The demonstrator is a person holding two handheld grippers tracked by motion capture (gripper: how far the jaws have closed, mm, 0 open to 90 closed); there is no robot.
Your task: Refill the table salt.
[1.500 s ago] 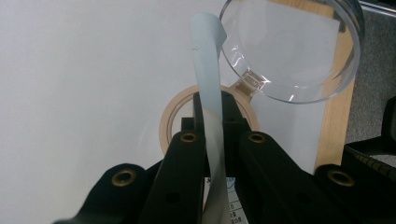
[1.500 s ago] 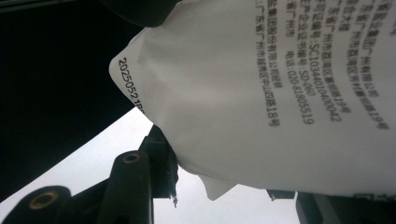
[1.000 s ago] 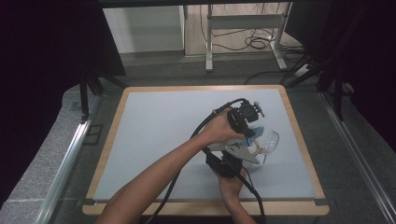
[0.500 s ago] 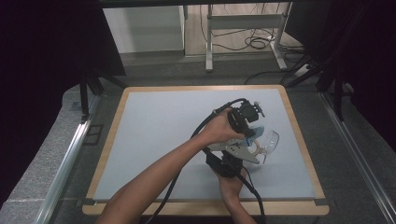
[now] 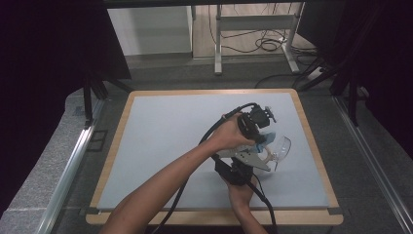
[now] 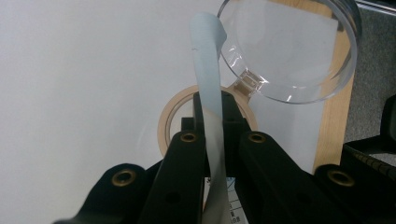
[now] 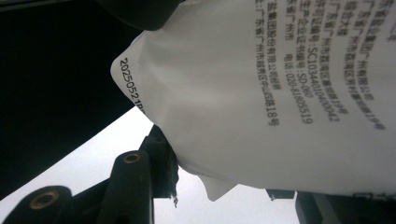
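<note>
A small white packet (image 7: 261,93) with black printed text hangs between both grippers above the right part of the mat. In the left gripper view it shows edge-on as a pale blue strip (image 6: 205,56). My left gripper (image 6: 212,100) is shut on that strip, its jaws pressed tight against it. My right gripper (image 7: 219,172) is shut on the packet's lower part, one jaw at each side. In the high view the left gripper (image 5: 260,136) comes down from above and the right gripper (image 5: 253,158) sits just below it. A clear glass (image 6: 299,46) lies right beside them (image 5: 281,146).
A tan ring (image 6: 169,122) lies on the mat under the left gripper's jaws. The pale grey mat (image 5: 160,136) has a wooden border, close on the right of the glass. Black cables trail from both grippers toward the front edge.
</note>
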